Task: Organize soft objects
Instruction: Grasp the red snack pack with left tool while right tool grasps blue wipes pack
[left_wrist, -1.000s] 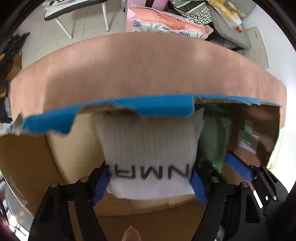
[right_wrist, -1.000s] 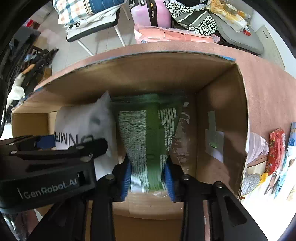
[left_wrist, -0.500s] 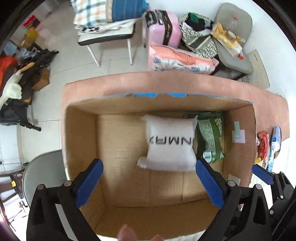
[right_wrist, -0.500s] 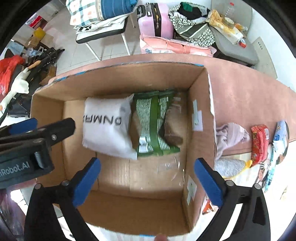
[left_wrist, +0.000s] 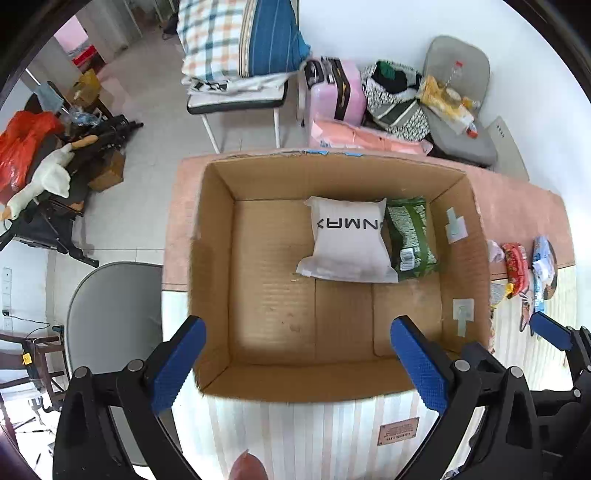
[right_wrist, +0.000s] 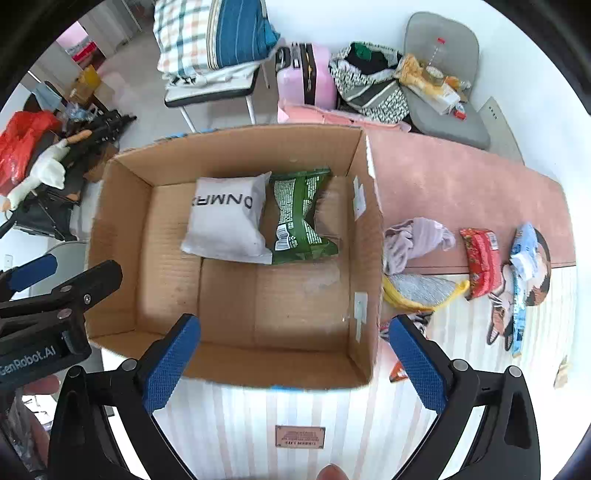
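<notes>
An open cardboard box (left_wrist: 218, 280) (right_wrist: 122, 229) stands on the table. A white soft pack with black letters (left_wrist: 349, 240) (right_wrist: 225, 221) lies at its far side, touching a green snack bag (left_wrist: 410, 236) (right_wrist: 297, 218) on its right. My left gripper (left_wrist: 297, 360) is open and empty above the box's near edge. My right gripper (right_wrist: 293, 354) is open and empty above the near right part of the box. Right of the box lie a lilac cloth (right_wrist: 417, 240), a grey and yellow cloth (right_wrist: 421, 290), a red pack (right_wrist: 480, 258) and a blue pack (right_wrist: 522, 254).
The table has a pink mat (right_wrist: 461, 184) at the back and a striped cloth (right_wrist: 295, 413) in front. The left gripper's body (right_wrist: 51, 317) shows at the left of the right wrist view. Chairs (left_wrist: 236, 99), a pink suitcase (left_wrist: 336, 92) and bags stand behind.
Both grippers let go of their packs, opened wide and rose back out of the box. The white pack and green bag now lie on the box floor.
</notes>
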